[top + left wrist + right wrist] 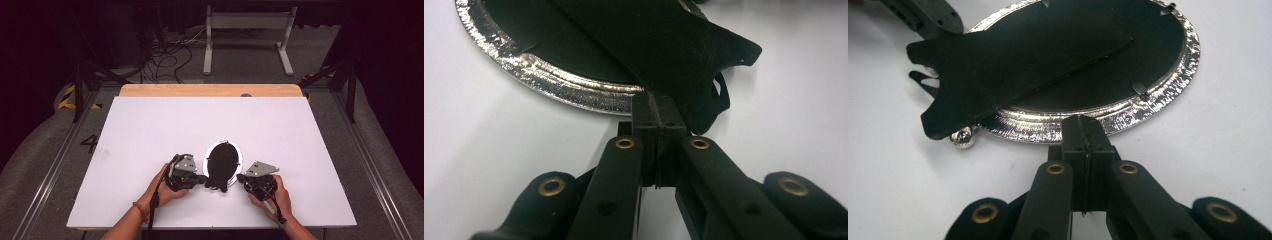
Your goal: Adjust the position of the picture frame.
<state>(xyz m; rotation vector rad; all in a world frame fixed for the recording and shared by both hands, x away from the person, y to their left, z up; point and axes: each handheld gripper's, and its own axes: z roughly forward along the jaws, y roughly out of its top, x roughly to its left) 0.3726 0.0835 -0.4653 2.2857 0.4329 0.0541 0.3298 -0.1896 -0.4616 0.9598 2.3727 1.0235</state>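
Fingers of both grippers are pressed together with nothing between them; the left gripper (199, 178) sits at the left side of an oval picture frame (222, 161), the right gripper (242, 178) at its right side; each is held in a hand resting on the white counter (150, 130). Frame position: face down, near the front edge of the counter, roughly midway between the two hands; its silver rim (1168, 95) lies flat on the surface; its black backing (1128, 65) faces up. A black easel stand (998, 70) runs across the backing and overhangs the rim at the end nearest the person; a small silver ball foot (964, 136) shows under that overhanging end. In the left gripper view the closed fingers (659, 120) meet the rim where the stand (684, 55) passes over it; whether they touch cannot be told. In the right gripper view the closed fingers (1087, 137) sit just beside the rim.
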